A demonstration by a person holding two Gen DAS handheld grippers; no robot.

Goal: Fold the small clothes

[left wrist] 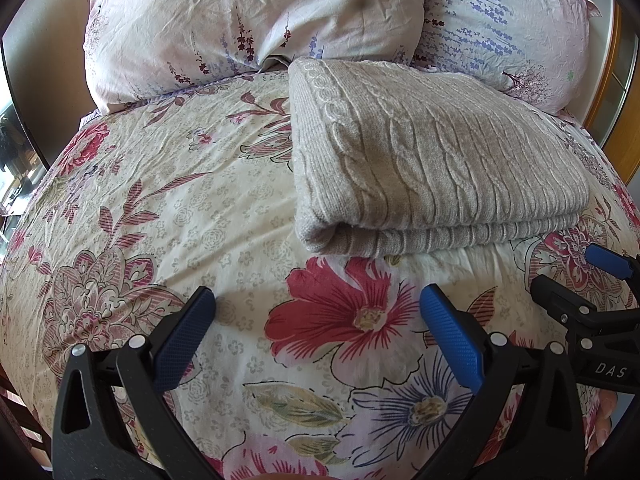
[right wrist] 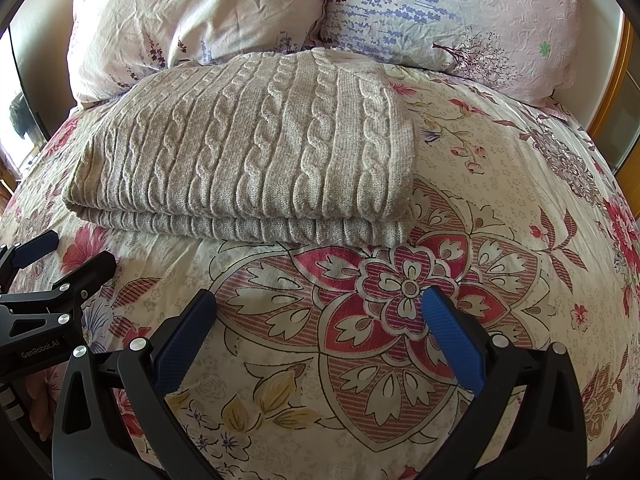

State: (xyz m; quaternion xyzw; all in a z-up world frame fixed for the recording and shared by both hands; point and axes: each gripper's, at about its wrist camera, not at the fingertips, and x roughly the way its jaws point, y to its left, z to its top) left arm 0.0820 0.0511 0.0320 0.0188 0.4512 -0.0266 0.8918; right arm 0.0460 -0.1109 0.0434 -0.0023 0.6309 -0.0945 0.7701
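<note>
A beige cable-knit sweater (left wrist: 432,160) lies folded in a flat rectangle on the floral bedspread (left wrist: 160,208), its folded edge facing me. It also shows in the right wrist view (right wrist: 248,156). My left gripper (left wrist: 318,320) is open and empty, hovering over the bedspread just short of the sweater's near edge. My right gripper (right wrist: 320,320) is open and empty, also short of the sweater, to its right. The right gripper shows at the right edge of the left wrist view (left wrist: 580,276), and the left gripper shows at the left edge of the right wrist view (right wrist: 68,256).
Two floral pillows (left wrist: 248,20) (left wrist: 508,28) lean at the head of the bed behind the sweater. A wooden frame (left wrist: 616,136) stands at the right. The bedspread (right wrist: 500,208) spreads wide to both sides of the sweater.
</note>
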